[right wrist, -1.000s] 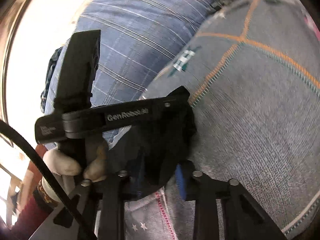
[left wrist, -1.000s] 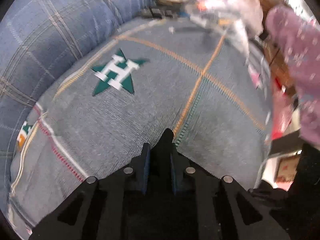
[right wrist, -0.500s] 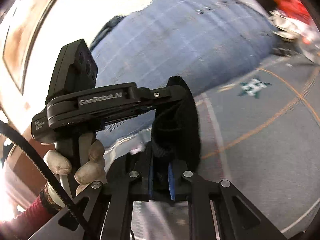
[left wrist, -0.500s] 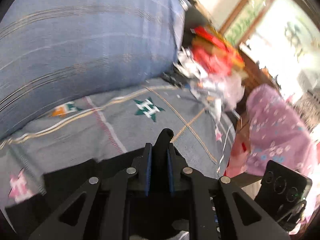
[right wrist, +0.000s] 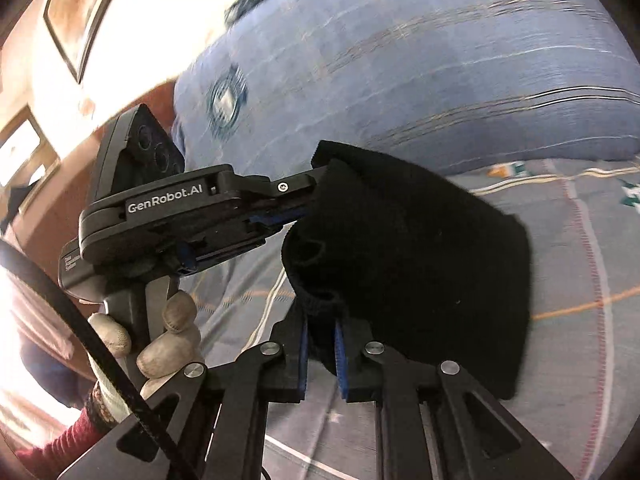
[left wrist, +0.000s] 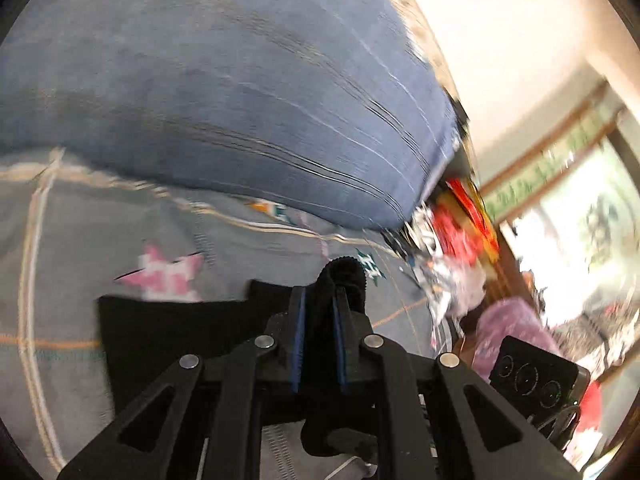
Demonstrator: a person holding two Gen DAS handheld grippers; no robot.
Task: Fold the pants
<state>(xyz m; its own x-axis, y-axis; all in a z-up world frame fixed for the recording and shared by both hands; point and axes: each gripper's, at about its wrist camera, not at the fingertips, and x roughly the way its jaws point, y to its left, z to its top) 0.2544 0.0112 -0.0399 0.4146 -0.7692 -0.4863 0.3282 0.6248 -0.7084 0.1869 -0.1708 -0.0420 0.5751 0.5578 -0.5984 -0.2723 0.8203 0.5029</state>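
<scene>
The black pants (right wrist: 420, 264) hang lifted above the grey bedspread (right wrist: 580, 320). My right gripper (right wrist: 320, 344) is shut on their ribbed edge. My left gripper (left wrist: 320, 312) is shut on another part of the same edge, with black cloth (left wrist: 168, 332) spreading to its left. In the right wrist view the left gripper (right wrist: 308, 200) comes in from the left, held by a gloved hand (right wrist: 160, 344), and pinches the pants just above my right gripper.
A big blue plaid pillow (left wrist: 240, 92) lies beyond the pants. A heap of red and white clutter (left wrist: 452, 248) and a pink garment (left wrist: 512, 328) sit at the bed's right side. A window is at far right.
Both grippers have risen with the pants, lifting the cloth off the bedspread. The views have tilted up toward the pillow and wall, and more black cloth now hangs spread out.
</scene>
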